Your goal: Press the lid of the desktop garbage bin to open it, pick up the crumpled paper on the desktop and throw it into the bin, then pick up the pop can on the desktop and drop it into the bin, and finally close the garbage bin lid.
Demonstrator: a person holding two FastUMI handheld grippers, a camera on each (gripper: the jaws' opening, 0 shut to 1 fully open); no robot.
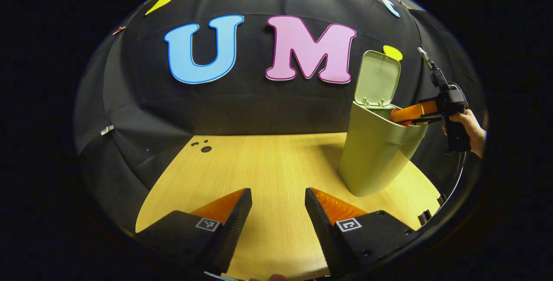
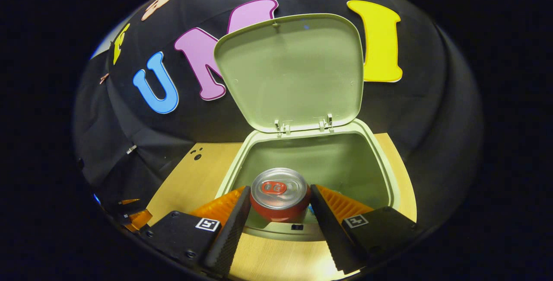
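right gripper (image 2: 280, 205) up close, fingers clamped on the flanks of the pop can (image 2: 280, 194), held upright just past the near rim of the garbage bin (image 2: 391, 173). poised over the open mouth, most likely so a simple release drops it straight in. silver top with a red pull tab, red body below, no visible dents, bottom hidden behind the rim. beyond it, lid (image 2: 290, 71) tipped up and back on its hinges, leaving the opening free. inside of the bin dim; crumpled paper too dark to make out in there.

left gripper (image 1: 278, 205) low over the bare wooden desktop (image 1: 268, 164), fingers spread, holding nothing, parked well clear of the drop. farther off, pale green bin standing to the right, lid raised, right gripper reaching in over its rim, a hand (image 1: 468, 127) on the handle. closing the lid not yet done.
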